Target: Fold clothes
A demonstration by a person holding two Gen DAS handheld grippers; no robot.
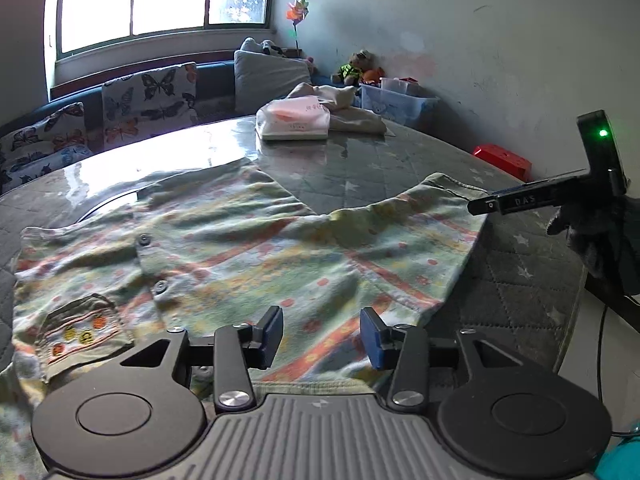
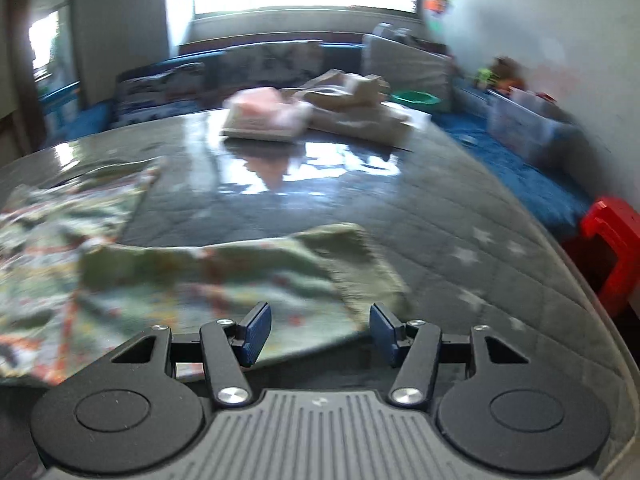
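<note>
Hovering over spread patterned shirt (image 1: 248,248): left gripper (image 1: 320,336) and right gripper (image 2: 320,334) both released, empty; unfolded, needs sleeve or hem pinched.

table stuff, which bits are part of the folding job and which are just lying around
Part of the job:
- patterned shirt spread flat on the table
- left gripper, open
- right gripper, open
- pink folded garment and beige garment at the far side, probably the laundry pile

Lying about:
- butterfly cushions
- red stool
- storage bin
- pinwheel
</note>
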